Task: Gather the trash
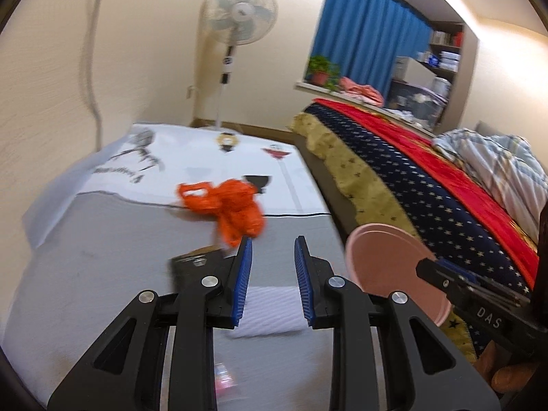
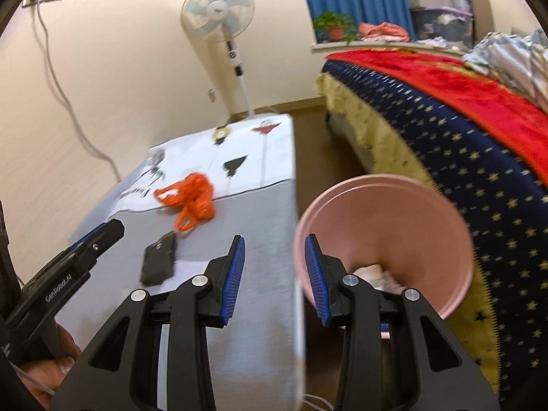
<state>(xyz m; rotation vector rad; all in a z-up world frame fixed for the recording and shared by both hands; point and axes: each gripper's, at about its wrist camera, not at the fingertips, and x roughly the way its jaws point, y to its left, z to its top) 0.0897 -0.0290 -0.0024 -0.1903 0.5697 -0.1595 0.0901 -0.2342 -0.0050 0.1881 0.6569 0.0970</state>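
The person holds a round pink plastic bin point(image 2: 387, 239) tipped on its side just off the edge of the grey-covered table point(image 2: 246, 226), its mouth turned toward the tabletop, probably so scraps can go straight in. The right gripper point(image 2: 275, 274) has its blue-padded jaws astride the bin's rim, one inside and one outside; whether they truly bite on it I cannot tell. Some pale crumpled paper point(image 2: 380, 275) already lies at the bottom.

The left gripper point(image 1: 273, 281) hovers over the table with its jaws spread and nothing between them, pointed toward the crumpled orange plastic bag point(image 1: 229, 205), which lies near the seam where the grey cover meets a white printed cloth point(image 1: 191, 157). A flat black device point(image 2: 159, 258) lies near it, and a folded white tissue point(image 1: 270, 311) sits under the left gripper, likely trash too.
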